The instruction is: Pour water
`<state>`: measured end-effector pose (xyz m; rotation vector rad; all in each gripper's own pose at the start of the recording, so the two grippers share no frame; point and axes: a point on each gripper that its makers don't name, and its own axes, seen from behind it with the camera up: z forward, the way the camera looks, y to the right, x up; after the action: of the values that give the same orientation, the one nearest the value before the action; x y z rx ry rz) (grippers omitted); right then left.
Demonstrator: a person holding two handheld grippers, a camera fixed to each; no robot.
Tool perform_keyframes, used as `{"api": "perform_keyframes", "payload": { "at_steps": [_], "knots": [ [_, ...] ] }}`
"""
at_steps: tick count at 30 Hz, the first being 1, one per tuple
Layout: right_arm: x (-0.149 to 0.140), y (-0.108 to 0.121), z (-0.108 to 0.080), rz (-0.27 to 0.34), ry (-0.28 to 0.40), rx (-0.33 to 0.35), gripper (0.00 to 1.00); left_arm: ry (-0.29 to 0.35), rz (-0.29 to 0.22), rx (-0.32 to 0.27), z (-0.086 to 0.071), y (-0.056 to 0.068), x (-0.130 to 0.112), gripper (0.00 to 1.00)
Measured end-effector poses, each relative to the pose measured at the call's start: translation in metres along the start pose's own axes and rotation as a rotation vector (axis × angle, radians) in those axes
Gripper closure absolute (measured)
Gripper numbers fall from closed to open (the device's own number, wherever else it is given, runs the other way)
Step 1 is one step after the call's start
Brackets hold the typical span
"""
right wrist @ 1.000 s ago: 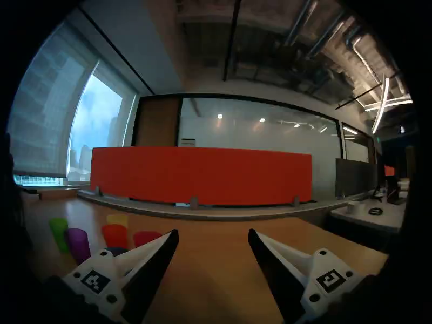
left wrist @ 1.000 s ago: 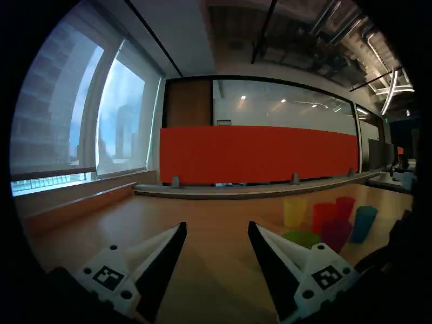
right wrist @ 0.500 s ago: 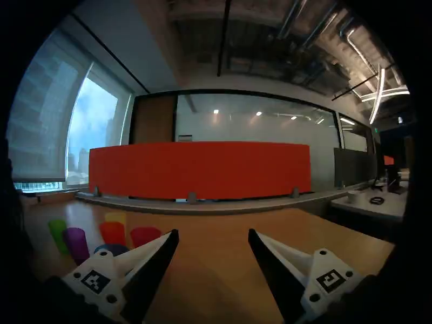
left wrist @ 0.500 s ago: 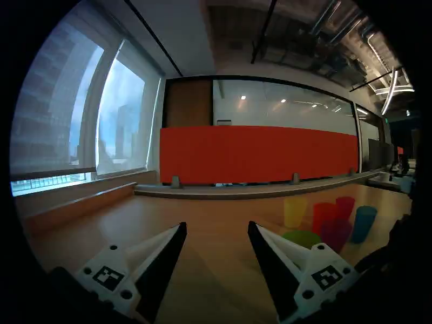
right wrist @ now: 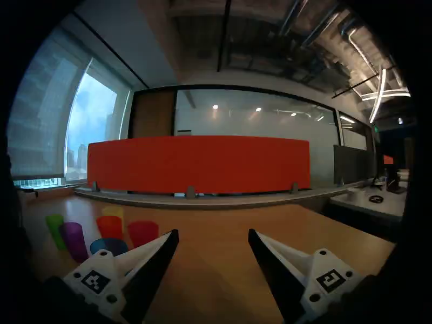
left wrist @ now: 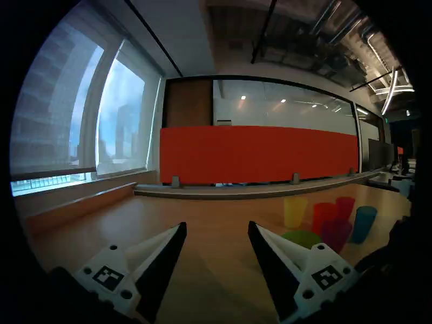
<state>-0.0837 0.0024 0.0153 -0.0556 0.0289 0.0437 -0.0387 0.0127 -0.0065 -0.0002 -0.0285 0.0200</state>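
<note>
Loads of room to move here: both grippers sit over a big bare stretch of wooden worktop [left wrist: 216,213], with nothing right in front of them. The far edge runs along a grey rail [left wrist: 243,190] with an orange divider [left wrist: 259,154] standing on it. In the left gripper view a window ledge [left wrist: 75,197] closes off the left side. In the right gripper view the worktop's right edge drops away toward another desk [right wrist: 372,208]. The left gripper [left wrist: 216,224] is spread wide with nothing between its fingers, and the right gripper [right wrist: 212,232] is just as wide and empty. In the left gripper view the cups are bunched off to the right: yellow cup [left wrist: 295,211] at the back, teal cup [left wrist: 363,223] on the outside, purple cup [left wrist: 336,234] nearer. In the right gripper view the bunch sits low left, with the green cup [right wrist: 54,229] outermost and the blue cup [right wrist: 108,246] just beside the left finger. Can't tell if any holds water. The only markings are square black-and-white tags [left wrist: 108,277] on the fingers, plus a wall sign [left wrist: 223,122] too small to read.
</note>
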Motion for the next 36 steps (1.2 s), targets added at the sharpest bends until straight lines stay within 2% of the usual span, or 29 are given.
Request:
{"api": "perform_keyframes", "payload": {
  "at_steps": [36],
  "knots": [
    [-0.0016,-0.0018,-0.0005,0.002,-0.01,0.005,0.0,0.0,0.0,0.0,-0.0003,0.0002,-0.0005,0.16]
  ]
}}
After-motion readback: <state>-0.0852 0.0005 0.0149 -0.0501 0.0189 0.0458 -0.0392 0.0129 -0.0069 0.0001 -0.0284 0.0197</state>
